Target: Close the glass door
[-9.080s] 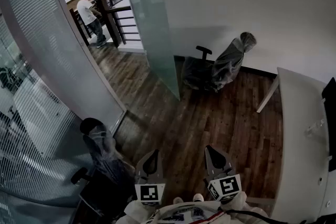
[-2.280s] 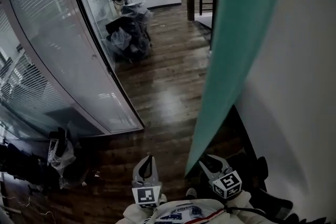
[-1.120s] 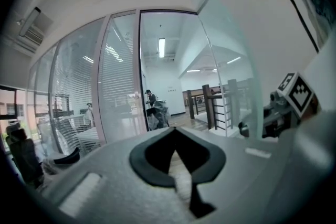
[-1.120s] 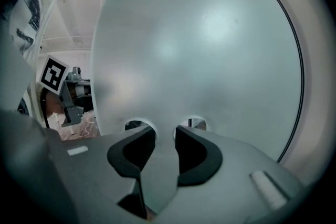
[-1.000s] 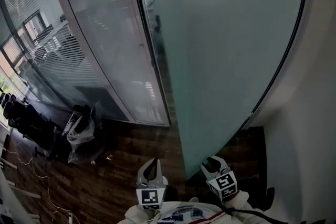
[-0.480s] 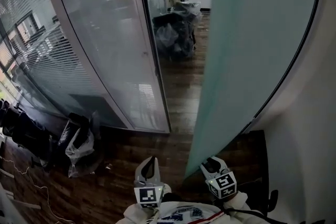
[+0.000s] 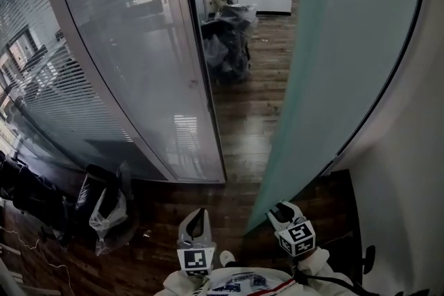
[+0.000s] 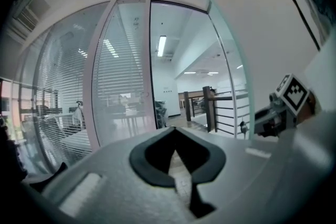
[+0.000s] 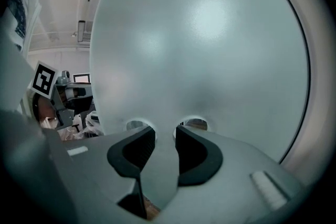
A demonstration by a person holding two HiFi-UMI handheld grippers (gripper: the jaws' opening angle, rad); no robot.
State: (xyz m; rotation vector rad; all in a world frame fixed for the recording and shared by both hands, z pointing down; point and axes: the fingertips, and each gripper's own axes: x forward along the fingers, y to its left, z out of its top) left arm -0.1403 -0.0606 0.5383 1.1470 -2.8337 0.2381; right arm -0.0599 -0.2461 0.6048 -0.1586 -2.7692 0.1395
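— At the doorway, what is the condition of the main parts?

— Item one, the frosted glass door [image 7: 347, 45], stands swung open at the right. Its free edge runs down to a point between the two grippers. Item two, the glass partition wall [image 7: 118, 66], stands at the left. A passage of wooden floor [image 7: 253, 114] lies open between them, so closure is judged incomplete.

— State of each gripper?

— Jaws of the right hand-held gripper [image 7: 282, 209] are released and parted, with nothing between them. The tips face the pane near its free edge, but contact cannot be confirmed. Jaws of the left hand-held gripper [image 7: 196, 218] are clenched and empty, pointing into the passage.

— Recommended procedure?

— Set the right tips flat on the pane, close to the free edge. Push steadily toward the partition. Slow down before the frame, because glass should not slam. Keep the left gripper out of the narrowing gap.
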